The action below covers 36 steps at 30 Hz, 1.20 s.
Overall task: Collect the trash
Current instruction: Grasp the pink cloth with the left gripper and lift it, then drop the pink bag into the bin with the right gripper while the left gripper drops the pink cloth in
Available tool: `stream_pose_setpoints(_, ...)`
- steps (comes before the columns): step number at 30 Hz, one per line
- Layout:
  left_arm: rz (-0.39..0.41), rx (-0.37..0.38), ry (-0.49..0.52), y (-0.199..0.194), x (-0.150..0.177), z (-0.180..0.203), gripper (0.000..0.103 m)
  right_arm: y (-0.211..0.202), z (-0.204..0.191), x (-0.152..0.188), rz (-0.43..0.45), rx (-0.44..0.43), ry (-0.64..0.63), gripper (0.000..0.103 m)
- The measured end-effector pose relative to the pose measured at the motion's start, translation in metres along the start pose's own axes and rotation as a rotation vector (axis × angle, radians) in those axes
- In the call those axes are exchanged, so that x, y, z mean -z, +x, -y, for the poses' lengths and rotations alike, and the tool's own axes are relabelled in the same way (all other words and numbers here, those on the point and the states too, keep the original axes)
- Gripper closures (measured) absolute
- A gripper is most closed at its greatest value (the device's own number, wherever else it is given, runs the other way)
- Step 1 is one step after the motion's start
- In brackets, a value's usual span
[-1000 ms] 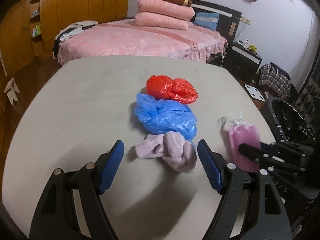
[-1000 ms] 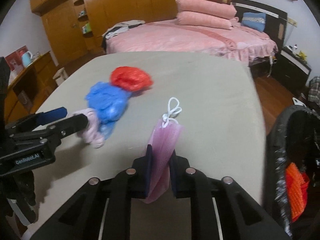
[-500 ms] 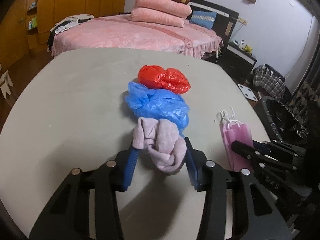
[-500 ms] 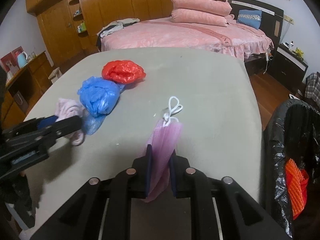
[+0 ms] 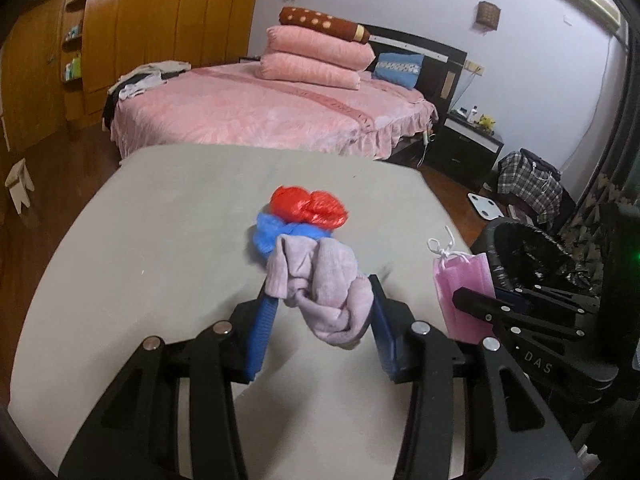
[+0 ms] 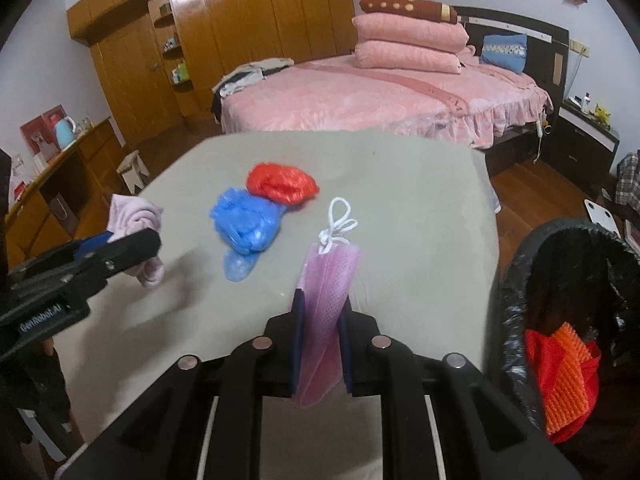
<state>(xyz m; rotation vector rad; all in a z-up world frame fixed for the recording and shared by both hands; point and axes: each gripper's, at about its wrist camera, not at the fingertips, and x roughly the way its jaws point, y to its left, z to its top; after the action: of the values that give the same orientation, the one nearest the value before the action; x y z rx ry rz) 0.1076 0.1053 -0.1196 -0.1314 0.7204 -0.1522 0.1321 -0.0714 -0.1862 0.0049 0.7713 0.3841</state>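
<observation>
My left gripper (image 5: 320, 292) is shut on a crumpled pale-pink cloth (image 5: 320, 280) and holds it lifted above the grey table (image 5: 160, 248); the cloth also shows in the right wrist view (image 6: 134, 216). My right gripper (image 6: 321, 304) is shut on a pink face mask (image 6: 328, 292) with white ear loops, held above the table's right side; the mask also shows in the left wrist view (image 5: 464, 280). A blue plastic bag (image 6: 246, 222) and a red plastic bag (image 6: 282, 182) lie together on the table.
A black-lined trash bin (image 6: 568, 300) stands at the table's right edge, with orange and red trash (image 6: 560, 372) inside. A pink bed (image 6: 380, 100) lies behind the table, wooden wardrobes (image 6: 240, 40) at the back left, a small stool (image 6: 134, 168) on the floor.
My left gripper closed on the pale-pink cloth and lifted it off the table. My right gripper kept hold of the mask and rose a little.
</observation>
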Motion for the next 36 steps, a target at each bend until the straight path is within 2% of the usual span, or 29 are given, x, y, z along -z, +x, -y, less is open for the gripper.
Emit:
stream_pose_setpoints(19,0.108,0.068,0.039,-0.056,-0.026,0.062,0.060,-0.092,0.008,-0.021,0.147,-0.007,0.000,0.087)
stream_pose_setpoints(36,0.176,0.133,0.121,-0.091,-0.035,0.115,0.060,-0.164,0.024,-0.017,0.249,0.038,-0.008,0.087)
